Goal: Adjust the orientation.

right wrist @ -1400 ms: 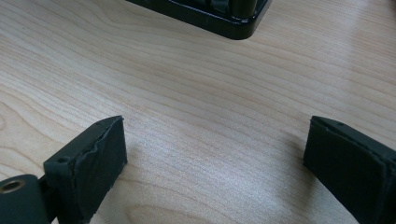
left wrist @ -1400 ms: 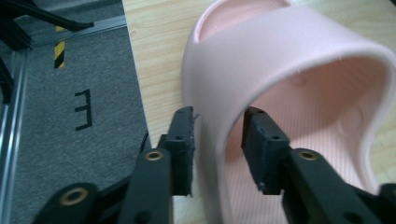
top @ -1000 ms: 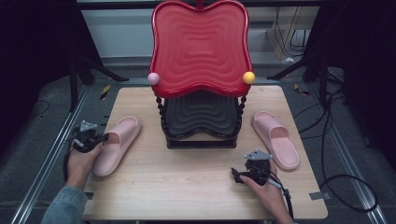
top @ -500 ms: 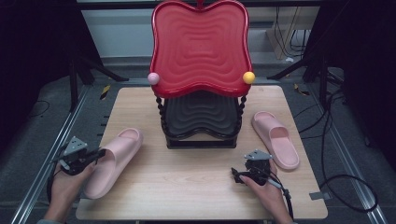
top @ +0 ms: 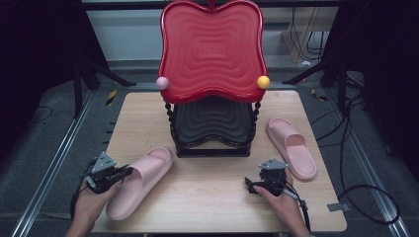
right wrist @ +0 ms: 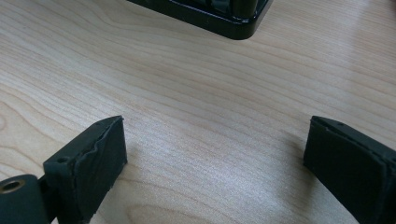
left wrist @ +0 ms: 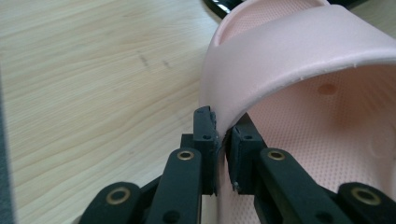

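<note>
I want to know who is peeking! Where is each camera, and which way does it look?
High view: above the near table edge, looking forward and down; both hands, left gripper, right gripper.
Left gripper view: on that gripper, looking along its fingers, shut on the left slipper.
Right gripper view: low over the table, open fingers facing the rack base.
Shared: high and left gripper views both show the left slipper.

The red tray (top: 211,49) hides most of the black tray (top: 213,121) beneath.
</note>
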Demonstrator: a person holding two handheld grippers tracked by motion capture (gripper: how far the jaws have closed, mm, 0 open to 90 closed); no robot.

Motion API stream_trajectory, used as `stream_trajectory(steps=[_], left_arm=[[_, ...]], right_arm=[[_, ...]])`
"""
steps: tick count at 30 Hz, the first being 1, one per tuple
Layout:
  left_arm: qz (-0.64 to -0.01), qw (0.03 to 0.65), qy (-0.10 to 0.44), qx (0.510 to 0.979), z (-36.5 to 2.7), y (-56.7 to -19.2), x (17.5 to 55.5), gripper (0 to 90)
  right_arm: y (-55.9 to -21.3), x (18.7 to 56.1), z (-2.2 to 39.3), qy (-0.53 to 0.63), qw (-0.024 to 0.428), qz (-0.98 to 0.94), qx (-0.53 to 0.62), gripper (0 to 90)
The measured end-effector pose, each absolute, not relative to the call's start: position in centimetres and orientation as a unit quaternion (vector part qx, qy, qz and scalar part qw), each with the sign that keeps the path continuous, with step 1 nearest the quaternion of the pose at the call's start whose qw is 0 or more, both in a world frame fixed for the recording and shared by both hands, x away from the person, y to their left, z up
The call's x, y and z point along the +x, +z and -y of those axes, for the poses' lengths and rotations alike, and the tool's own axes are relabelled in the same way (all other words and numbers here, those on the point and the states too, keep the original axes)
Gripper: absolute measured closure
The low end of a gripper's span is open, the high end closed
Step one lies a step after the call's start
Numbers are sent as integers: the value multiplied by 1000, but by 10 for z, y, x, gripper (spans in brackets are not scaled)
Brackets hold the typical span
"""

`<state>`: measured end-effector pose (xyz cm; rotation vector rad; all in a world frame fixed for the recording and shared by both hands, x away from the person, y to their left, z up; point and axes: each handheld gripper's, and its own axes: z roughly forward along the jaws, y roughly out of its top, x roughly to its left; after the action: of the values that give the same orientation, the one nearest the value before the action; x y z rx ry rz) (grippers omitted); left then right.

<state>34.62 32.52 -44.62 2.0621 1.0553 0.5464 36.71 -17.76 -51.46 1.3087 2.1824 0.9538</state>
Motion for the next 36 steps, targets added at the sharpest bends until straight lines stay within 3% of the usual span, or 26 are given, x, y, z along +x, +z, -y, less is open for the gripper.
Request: stream_trajectory(steps=[24, 28, 29, 36], left_arm=[[-369, 350, 182, 842, -245, -470, 350, 797], [-377, 367, 180, 831, -246, -471, 347, 716], [-378, 367, 183, 830, -248, -471, 345, 593], [-376, 382, 201, 820, -263, -466, 320, 362]], right_arm=[[-515, 367, 178, 343, 210, -785, 471, 60], [-515, 367, 178, 343, 210, -785, 471, 60], [-515, 367, 178, 343, 210, -785, 471, 61], [-515, 367, 178, 343, 210, -785, 471, 60]])
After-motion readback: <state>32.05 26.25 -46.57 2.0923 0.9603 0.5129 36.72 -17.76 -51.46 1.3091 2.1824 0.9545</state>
